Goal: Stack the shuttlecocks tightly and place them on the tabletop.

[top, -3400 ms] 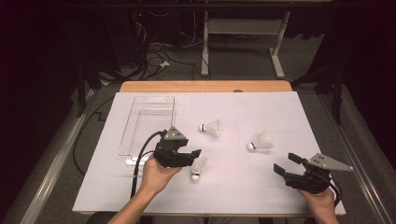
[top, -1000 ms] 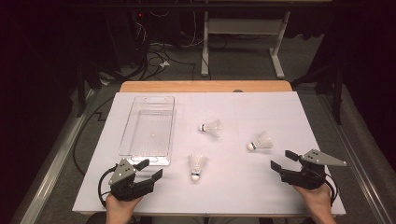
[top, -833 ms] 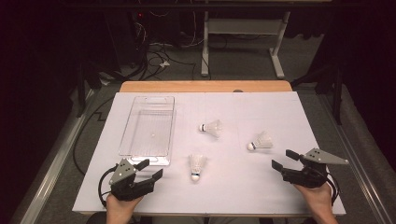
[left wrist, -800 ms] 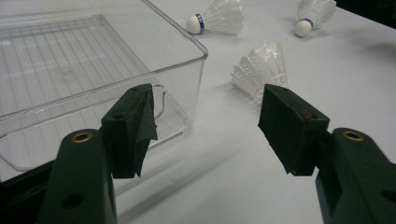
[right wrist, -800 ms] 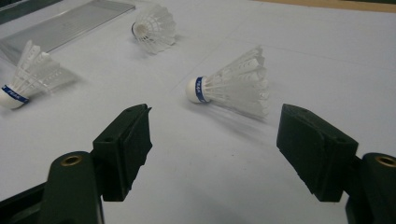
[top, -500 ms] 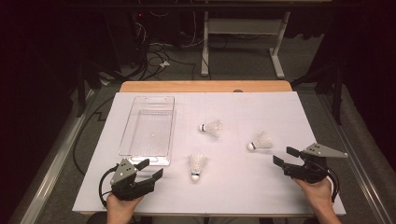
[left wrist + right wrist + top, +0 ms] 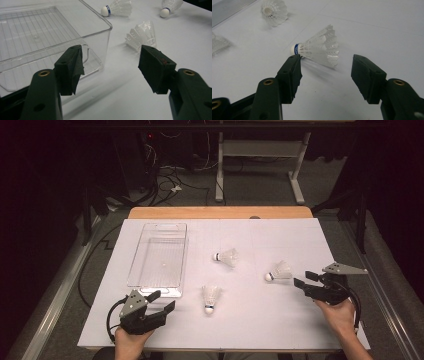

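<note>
Three white shuttlecocks lie on the white table: one in the middle (image 7: 227,257), one near the front (image 7: 212,296), one to the right (image 7: 280,270). My right gripper (image 7: 301,278) points at the right one. In the right gripper view that shuttlecock (image 7: 319,47) lies on its side just beyond the tips of my right gripper (image 7: 327,75). Its jaws have just been closing but stand apart, with nothing between them. My left gripper (image 7: 165,300) rests open at the front left. Seen from the left gripper (image 7: 111,67), the front shuttlecock (image 7: 143,37) lies ahead.
A clear plastic bin (image 7: 155,291) stands at the left of the table, and its near corner (image 7: 100,25) sits just ahead of my left jaws. Two other shuttlecocks (image 7: 274,10) (image 7: 218,43) lie farther off in the right gripper view. The table's wooden far edge (image 7: 220,212) borders a dark floor.
The left hand has drawn back from the front shuttlecock to the table's near left edge. The right gripper has crept toward the right shuttlecock and its jaws have narrowed.
</note>
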A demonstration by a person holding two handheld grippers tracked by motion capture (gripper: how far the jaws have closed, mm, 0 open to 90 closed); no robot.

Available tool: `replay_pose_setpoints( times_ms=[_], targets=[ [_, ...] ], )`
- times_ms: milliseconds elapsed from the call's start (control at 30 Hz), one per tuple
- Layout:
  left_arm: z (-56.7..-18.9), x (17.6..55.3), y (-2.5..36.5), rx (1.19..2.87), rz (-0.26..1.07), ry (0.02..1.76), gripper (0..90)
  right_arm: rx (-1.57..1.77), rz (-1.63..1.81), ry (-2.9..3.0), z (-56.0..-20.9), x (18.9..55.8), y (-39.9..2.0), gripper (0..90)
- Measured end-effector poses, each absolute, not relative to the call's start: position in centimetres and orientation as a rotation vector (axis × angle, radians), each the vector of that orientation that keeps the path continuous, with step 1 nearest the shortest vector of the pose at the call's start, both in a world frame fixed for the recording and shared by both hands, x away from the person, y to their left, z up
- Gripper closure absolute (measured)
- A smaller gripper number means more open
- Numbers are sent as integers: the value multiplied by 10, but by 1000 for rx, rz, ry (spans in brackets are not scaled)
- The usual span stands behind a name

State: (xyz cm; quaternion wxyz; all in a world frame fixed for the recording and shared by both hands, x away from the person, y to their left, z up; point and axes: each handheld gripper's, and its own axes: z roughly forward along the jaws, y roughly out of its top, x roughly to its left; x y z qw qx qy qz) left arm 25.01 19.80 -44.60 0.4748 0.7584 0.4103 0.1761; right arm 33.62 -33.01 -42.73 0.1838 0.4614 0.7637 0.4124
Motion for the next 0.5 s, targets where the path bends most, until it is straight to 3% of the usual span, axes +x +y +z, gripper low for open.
replay_pose_setpoints(
  times_ms=[500],
  targets=[
    [-446, 250, 198, 1855, 424, 1004, 369, 1350, 1091, 2235, -422, 362, -317, 496]
  ],
)
